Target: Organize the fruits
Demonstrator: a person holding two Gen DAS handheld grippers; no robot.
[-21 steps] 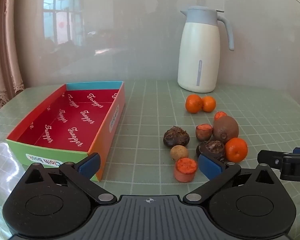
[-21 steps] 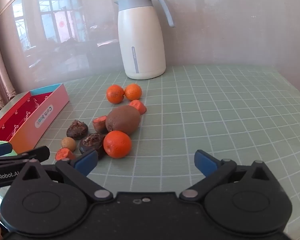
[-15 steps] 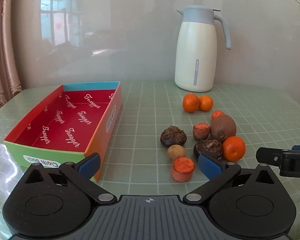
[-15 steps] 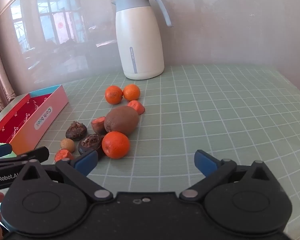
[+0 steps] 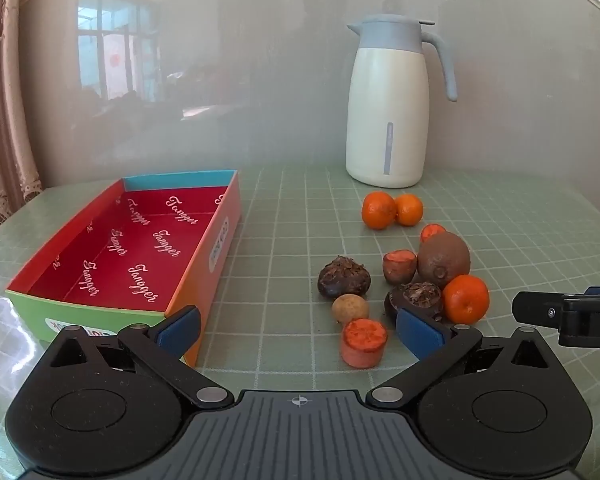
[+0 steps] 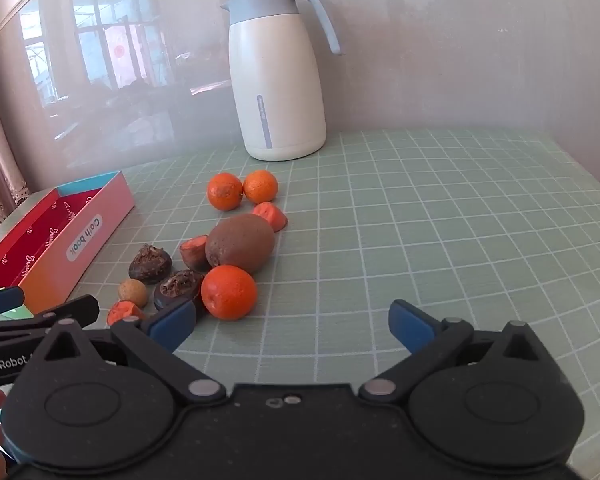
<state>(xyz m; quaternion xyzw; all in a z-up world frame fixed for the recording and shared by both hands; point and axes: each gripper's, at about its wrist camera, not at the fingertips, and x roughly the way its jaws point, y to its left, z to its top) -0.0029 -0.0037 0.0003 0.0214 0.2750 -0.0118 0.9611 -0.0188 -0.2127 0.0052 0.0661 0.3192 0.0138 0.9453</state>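
Fruit lies in a loose cluster on the green gridded mat [image 5: 284,240], right of the box and in front of the jug. Nearest: one mandarin [image 6: 229,292], touching a dark water chestnut [image 6: 178,289] on its left and the brown kiwi [image 6: 240,249] behind it. Two more mandarins [image 5: 392,209] sit as a touching pair farther back, near the jug. A second water chestnut [image 5: 343,277], a small tan round fruit [image 5: 350,309] and several orange-fleshed cut pieces [image 5: 363,342] are scattered between.

Handling, judged: all light. Mandarins round, soft-skinned, liable to roll; take across the middle, gentle squeeze. Kiwi larger, fuzzy, good friction; grip across its short axis. Chestnuts hard, slightly flattened; take from the sides. Cut pieces look moist on the faces; hold by the skin. Tight packing means a neighbour may get nudged.

Containers: the shallow cardboard box [image 5: 224,236], red inside, holds nothing visible. The cream jug [image 5: 386,120] stands lidded; contents unseen.

Tools: left gripper [image 5: 298,326] jaws wide apart, nothing between, pointing between box and cluster. Right gripper [image 6: 292,326] also spread wide, empty, over bare mat just right of the near mandarin.
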